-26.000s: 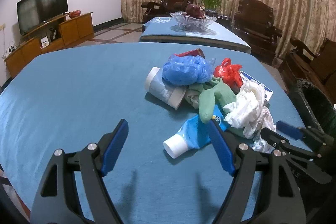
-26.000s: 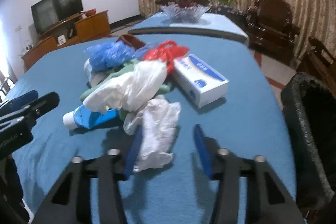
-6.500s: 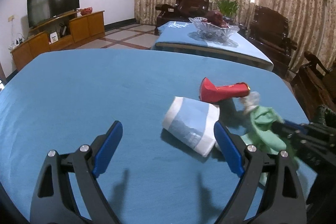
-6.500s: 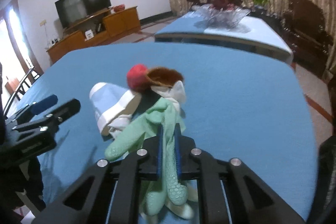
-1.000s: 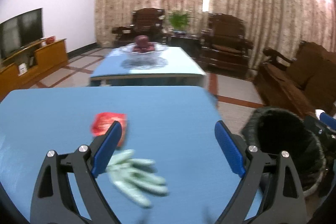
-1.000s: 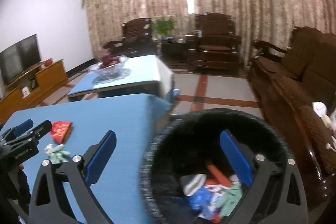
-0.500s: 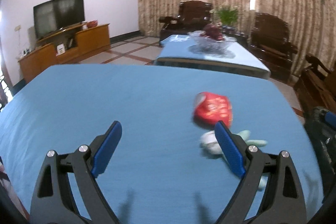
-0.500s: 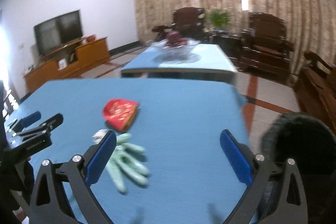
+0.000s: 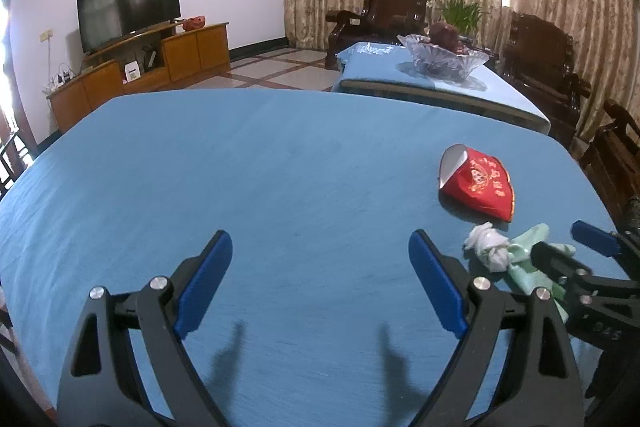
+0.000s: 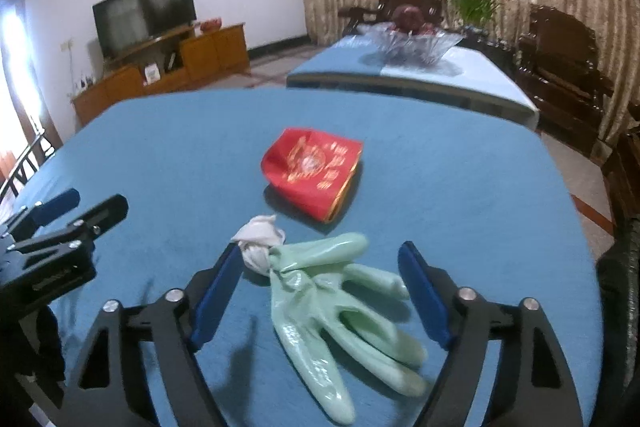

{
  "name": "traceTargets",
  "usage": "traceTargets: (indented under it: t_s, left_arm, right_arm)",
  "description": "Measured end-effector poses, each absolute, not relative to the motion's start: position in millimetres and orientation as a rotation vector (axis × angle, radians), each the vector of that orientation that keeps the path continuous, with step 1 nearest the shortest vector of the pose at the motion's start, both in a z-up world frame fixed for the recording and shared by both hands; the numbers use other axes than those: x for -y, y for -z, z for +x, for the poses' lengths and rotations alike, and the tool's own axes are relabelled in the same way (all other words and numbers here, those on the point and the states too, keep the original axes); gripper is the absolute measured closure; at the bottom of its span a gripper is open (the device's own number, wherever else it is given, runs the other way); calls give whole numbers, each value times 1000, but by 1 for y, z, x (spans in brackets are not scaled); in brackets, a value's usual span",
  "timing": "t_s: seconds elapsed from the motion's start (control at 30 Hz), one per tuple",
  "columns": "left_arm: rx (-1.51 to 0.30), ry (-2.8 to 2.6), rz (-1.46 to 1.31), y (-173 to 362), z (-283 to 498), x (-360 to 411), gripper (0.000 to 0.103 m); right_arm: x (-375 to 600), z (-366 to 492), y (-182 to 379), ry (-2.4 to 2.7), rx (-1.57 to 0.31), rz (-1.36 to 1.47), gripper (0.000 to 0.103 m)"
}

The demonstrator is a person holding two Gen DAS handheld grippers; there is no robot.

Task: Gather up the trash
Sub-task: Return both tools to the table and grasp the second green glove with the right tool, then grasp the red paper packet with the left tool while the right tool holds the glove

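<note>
A pale green rubber glove [image 10: 336, 303] with a white wad [image 10: 258, 239] at its cuff lies on the blue table [image 10: 460, 187]. My right gripper [image 10: 320, 287] is open and hovers low with the glove between its fingers. A flattened red paper cup [image 10: 316, 171] lies just beyond. In the left wrist view my left gripper [image 9: 320, 279] is open and empty over bare cloth, with the red cup [image 9: 478, 187], white wad [image 9: 490, 247] and glove [image 9: 528, 243] to its right, and the right gripper [image 9: 568, 259] over the glove.
The black trash bin's rim [image 10: 628, 299] shows at the table's right edge. A second blue table with a glass fruit bowl [image 9: 444, 61] stands behind. Dark wooden armchairs [image 9: 540, 63] line the curtains. A TV on a wooden cabinet [image 9: 128, 7] is at the far left.
Both grippers swung back from the bin to the table. My right gripper moved forward and down until its open fingers straddle the green glove. My left gripper shifted left of the trash.
</note>
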State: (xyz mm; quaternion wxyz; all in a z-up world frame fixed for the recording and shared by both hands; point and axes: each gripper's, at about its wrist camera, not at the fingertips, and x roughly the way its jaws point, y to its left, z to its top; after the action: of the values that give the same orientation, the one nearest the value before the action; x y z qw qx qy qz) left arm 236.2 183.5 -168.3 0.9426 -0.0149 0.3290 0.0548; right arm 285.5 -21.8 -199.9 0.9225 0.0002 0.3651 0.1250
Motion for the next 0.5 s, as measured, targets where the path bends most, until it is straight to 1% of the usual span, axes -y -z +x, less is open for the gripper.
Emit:
traceTargets:
  t_s: [0.03, 0.07, 0.17, 0.23, 0.27, 0.33, 0.37, 0.4, 0.5]
  left_arm:
    - [-672, -113, -32, 169, 237, -184, 16]
    - [-674, -113, -34, 170, 237, -186, 16]
    - [-677, -117, -38, 171, 239, -189, 16]
    - [-678, -116, -43, 172, 240, -188, 16]
    - [-678, -115, -45, 172, 241, -187, 16]
    - [-679, -114, -46, 172, 242, -186, 16]
    - [-680, -114, -47, 172, 242, -186, 16]
    - [-682, -112, -50, 172, 242, -186, 16]
    - [-682, -106, -59, 169, 243, -182, 16]
  right_arm:
    - [19, 288, 204, -262, -768, -6, 33]
    - [18, 291, 209, -266, -781, -12, 40]
    - [17, 300, 218, -263, -835, -18, 43]
    - [22, 302, 220, -273, -843, 5, 47]
    - [23, 302, 220, -272, -845, 9, 52]
    - [25, 303, 220, -283, -849, 8, 57]
    - [25, 302, 220, -287, -849, 3, 62]
    - [24, 301, 219, -291, -848, -10, 70]
    - [26, 296, 216, -303, -839, -25, 83]
